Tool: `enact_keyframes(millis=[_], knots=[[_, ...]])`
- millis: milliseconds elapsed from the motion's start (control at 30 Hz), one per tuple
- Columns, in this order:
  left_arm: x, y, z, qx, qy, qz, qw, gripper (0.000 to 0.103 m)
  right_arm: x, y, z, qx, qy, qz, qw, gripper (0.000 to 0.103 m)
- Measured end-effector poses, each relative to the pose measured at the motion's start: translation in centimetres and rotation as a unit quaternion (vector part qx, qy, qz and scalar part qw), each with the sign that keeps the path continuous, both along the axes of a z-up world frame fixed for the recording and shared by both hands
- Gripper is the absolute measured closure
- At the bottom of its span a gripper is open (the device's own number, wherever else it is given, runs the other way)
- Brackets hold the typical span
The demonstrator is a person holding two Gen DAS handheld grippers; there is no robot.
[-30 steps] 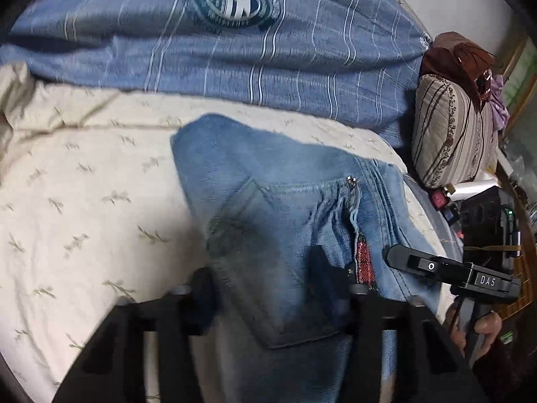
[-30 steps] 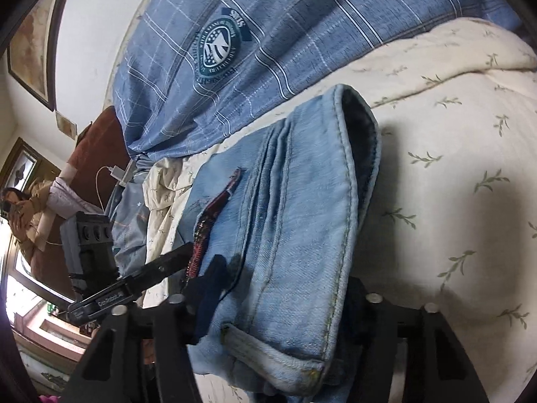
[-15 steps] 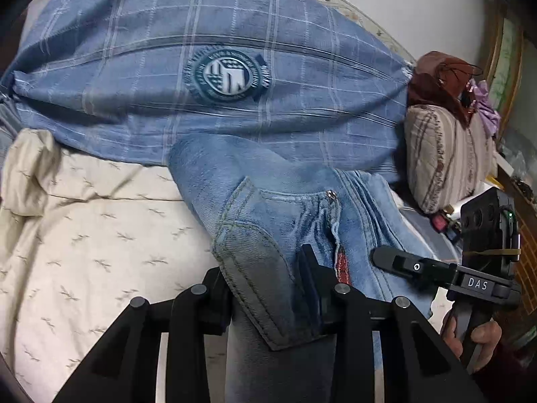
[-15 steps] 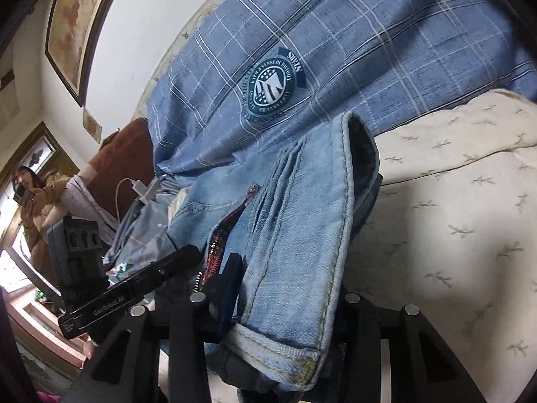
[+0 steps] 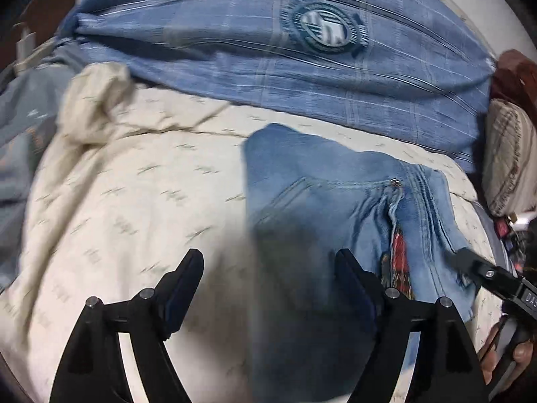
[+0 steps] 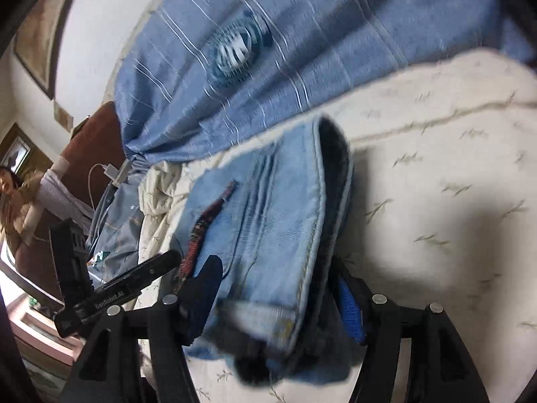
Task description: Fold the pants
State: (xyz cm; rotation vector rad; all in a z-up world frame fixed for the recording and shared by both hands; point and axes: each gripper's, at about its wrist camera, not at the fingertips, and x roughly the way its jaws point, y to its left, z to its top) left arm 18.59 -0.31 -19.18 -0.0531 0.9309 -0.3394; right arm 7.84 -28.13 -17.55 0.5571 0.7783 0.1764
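Faded blue jeans (image 5: 335,208) lie folded on the cream bedsheet (image 5: 134,201), red plaid lining showing; left gripper (image 5: 270,278) spread wide, released; right gripper (image 6: 278,288) parted around the cuff at six o'clock

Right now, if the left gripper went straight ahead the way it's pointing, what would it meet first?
Probably the folded jeans: the open left gripper already straddles their left edge and the cream sheet. The blue plaid pillow lies beyond. Blur leaves depth uncertain.

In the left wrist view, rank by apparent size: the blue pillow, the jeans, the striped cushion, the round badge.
1. Blue pillow and jeans: look alike; the jeans lie nearer the camera, so unsure.
2. Striped cushion, partly cut off at the edge.
3. Round badge, smallest.
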Motion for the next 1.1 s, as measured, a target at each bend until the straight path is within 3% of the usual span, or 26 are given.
enact_keyframes(millis=[100, 200, 367, 533, 667, 900, 1100], knots=[[-3.2, 2.0, 2.3, 0.011, -0.034, 0.029, 0.9989, 0.02, -2.4, -1.3, 1.4, -0.008, -0.03, -0.035, 0.999, 0.035], [-7.1, 3.6, 5.2, 0.034, -0.093, 0.047, 0.994, 0.014, -5.5, -1.7, 3.6, -0.051, -0.073, -0.079, 0.993, 0.034], [-12.4, 3.4, 10.7, 0.096, -0.197, 0.065, 0.9736, 0.007, -10.2, 0.0, 6.0, -0.063, -0.109, -0.092, 0.988, 0.032], [-17.3, 2.8, 14.5, 0.119, -0.286, 0.057, 0.949, 0.0, -13.0, 2.9, 8.7, -0.096, -0.129, -0.072, 0.984, 0.032], [-20.0, 2.6, 16.2, 0.118, -0.311, 0.048, 0.9418, 0.0, -14.9, 4.7, 10.9, -0.089, -0.157, -0.063, 0.981, 0.03], [-21.6, 2.9, 17.0, 0.095, -0.291, 0.044, 0.9509, 0.0, -16.8, 7.9, 12.0, -0.131, -0.173, -0.046, 0.975, 0.028], [-22.3, 3.0, 17.2, 0.094, -0.296, 0.054, 0.9491, 0.0, -17.6, 8.1, 11.7, -0.128, -0.173, -0.046, 0.975, 0.028]])
